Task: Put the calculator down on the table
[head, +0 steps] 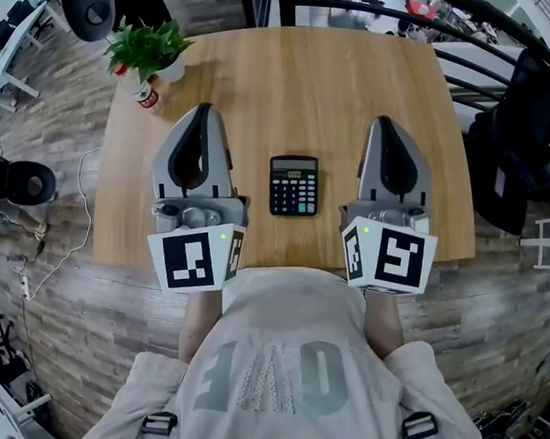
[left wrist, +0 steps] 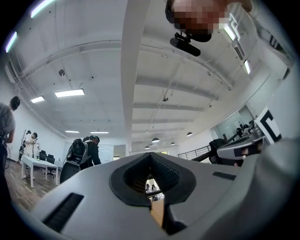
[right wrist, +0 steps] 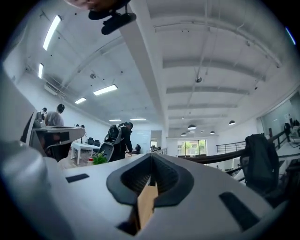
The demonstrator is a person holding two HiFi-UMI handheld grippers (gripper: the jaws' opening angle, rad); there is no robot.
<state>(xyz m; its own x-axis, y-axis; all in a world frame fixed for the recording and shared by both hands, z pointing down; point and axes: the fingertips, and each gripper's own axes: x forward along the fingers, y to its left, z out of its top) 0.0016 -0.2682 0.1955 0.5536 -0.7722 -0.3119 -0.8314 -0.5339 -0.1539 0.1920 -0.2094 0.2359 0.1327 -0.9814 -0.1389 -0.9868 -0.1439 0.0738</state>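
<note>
Table (head: 359, 88): a wooden tabletop seen from above, with the person standing at its near edge.
Calculator (head: 293, 185): lies flat on the tabletop with its keys up and its display toward the far edge. It is close to the middle of the near edge, between the two grippers and touching neither.
Left gripper (head: 205, 111): held above the left part of the tabletop and pointing away from the person. Its own view shows the jaws pressed together with nothing between them, aimed out across the room rather than down at the table.
Right gripper (head: 383, 122): held above the right part of the tabletop, alongside the left one and pointing the same way. Its jaws are closed tip to tip and hold nothing.
Marker cubes: one on the rear of each gripper, over the near edge and just in front of the person's chest.
Potted plant (head: 148, 47): stands at the far left corner of the tabletop.
Red-and-white container (head: 148, 96): stands just beside the plant's pot, toward the near side, along the left edge.
Dark chair (head: 531, 119): on the floor past the right edge.
</note>
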